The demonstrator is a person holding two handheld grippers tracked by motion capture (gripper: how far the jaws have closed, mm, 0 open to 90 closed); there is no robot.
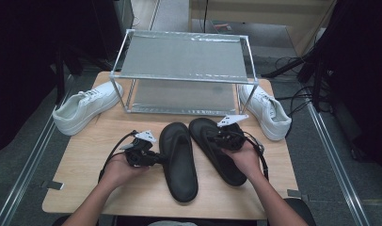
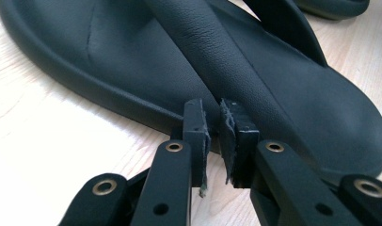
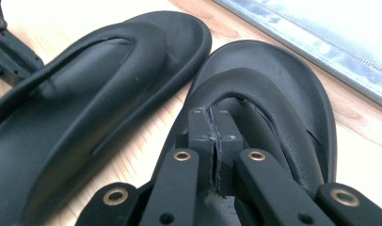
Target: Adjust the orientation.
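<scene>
Low over the worktop [image 1: 85, 188], both forearms come in from the near edge. The left claw [image 2: 216, 141] lies level at the left sandal [image 1: 179, 160]'s outer rim, nearly clenched, a narrow gap showing, seemingly at its strap's root. The right claw [image 3: 215, 141] is clenched, tips over the right sandal [image 1: 217, 150]. Bare wood lies left; the rack [image 1: 179, 75] stands behind.

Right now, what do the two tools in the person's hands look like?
Both are black. The left tool and the right tool each carry a pale grey three-cornered plate on top and trail a black cable. Each has two flat black jaws with brass-coloured rivets and worn grey pads. The forearms are bare, without sleeves.
</scene>
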